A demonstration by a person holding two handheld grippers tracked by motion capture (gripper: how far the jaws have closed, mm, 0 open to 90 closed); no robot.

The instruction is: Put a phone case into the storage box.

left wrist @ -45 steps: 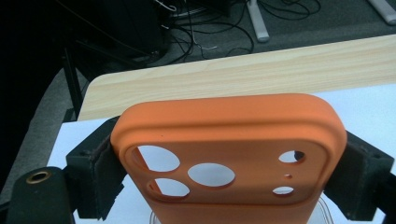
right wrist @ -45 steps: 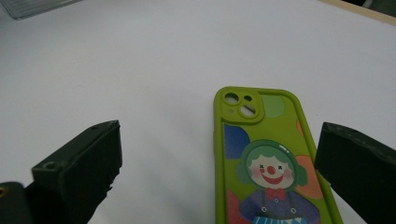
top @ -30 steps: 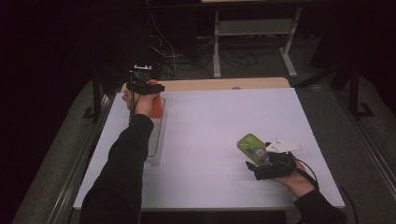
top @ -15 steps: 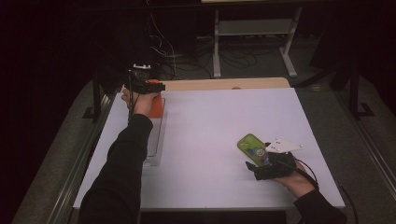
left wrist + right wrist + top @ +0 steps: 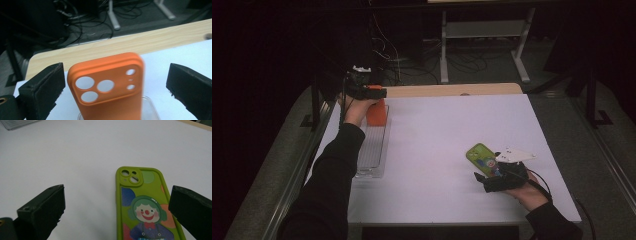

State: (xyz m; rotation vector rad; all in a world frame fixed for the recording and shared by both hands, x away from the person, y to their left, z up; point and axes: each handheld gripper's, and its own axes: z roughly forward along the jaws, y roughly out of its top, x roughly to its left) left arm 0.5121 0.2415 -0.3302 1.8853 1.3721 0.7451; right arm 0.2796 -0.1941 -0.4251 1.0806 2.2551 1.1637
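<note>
An orange phone case (image 5: 107,85) stands upright in the far end of a clear ridged tray (image 5: 372,150) at the table's left side. My left gripper (image 5: 115,82) is open around it. Its jaws have just been opening, and both pads stand well off the case's edges. From above, the left gripper (image 5: 362,92) hovers just behind the orange case (image 5: 376,112). A green phone case with a clown picture (image 5: 145,207) lies flat on the white table. My right gripper (image 5: 116,207) is open over its near end, with the case (image 5: 479,156) just ahead of that gripper (image 5: 487,176).
The white table top (image 5: 437,130) ends in a wooden strip (image 5: 452,90) at the far edge. Beyond it are a dark floor with cables and a metal stand (image 5: 482,40). The clear tray's near part holds nothing.
The left gripper has lifted slightly at the orange case, which stays standing in the tray. The right hand and the green case have not moved.
</note>
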